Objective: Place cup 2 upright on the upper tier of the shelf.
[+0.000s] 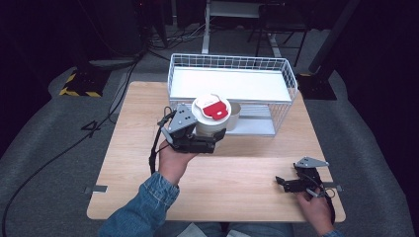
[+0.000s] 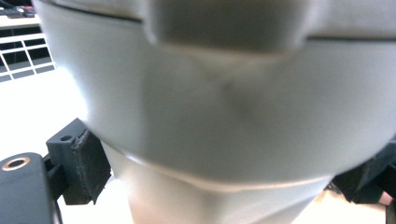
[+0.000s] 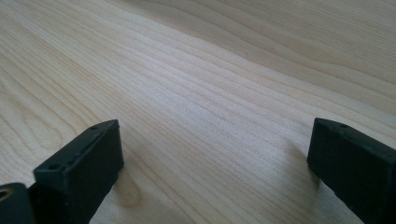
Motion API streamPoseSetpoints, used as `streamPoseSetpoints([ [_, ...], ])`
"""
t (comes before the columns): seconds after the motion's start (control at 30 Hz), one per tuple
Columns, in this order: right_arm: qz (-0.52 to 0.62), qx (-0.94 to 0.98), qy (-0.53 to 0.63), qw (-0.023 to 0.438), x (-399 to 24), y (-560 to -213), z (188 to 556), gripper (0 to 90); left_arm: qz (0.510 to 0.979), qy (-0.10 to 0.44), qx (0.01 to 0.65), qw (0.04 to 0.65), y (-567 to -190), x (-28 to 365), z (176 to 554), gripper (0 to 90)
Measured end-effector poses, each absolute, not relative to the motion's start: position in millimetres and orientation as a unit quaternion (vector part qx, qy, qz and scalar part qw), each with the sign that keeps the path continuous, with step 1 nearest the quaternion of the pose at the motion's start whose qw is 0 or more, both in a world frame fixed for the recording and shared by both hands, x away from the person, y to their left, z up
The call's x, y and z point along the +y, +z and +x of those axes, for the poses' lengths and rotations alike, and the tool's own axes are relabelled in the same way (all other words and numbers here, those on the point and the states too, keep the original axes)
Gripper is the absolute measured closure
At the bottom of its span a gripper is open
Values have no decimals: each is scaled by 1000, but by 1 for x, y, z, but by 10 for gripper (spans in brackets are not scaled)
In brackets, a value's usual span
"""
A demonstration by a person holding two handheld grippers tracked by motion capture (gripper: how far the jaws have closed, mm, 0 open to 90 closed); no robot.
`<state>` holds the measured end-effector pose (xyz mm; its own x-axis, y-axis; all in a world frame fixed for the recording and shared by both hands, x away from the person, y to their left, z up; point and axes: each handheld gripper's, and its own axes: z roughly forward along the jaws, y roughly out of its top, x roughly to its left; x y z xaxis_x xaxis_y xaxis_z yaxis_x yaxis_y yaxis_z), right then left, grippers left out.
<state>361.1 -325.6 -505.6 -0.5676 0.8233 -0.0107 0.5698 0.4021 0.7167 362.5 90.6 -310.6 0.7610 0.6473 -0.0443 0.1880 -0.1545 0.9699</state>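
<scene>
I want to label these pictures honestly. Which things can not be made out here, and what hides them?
- Cup contents: high view, covered by the red and white lid.
- Cup surface detail: left gripper view, too close and blurred.
- Second cup in the wire basket: high view, mostly hidden behind the first cup.
- Left tool contact points: high view, hidden under the cup.
- Right tool jaw tips: high view, too small.
</scene>
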Motion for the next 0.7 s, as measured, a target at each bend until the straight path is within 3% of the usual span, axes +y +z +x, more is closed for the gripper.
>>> streamPoseSetpoints([
  [0.7,426,817,342,186,-326,-506,361,34,716,231,296,589,-272,77,408,96],
])
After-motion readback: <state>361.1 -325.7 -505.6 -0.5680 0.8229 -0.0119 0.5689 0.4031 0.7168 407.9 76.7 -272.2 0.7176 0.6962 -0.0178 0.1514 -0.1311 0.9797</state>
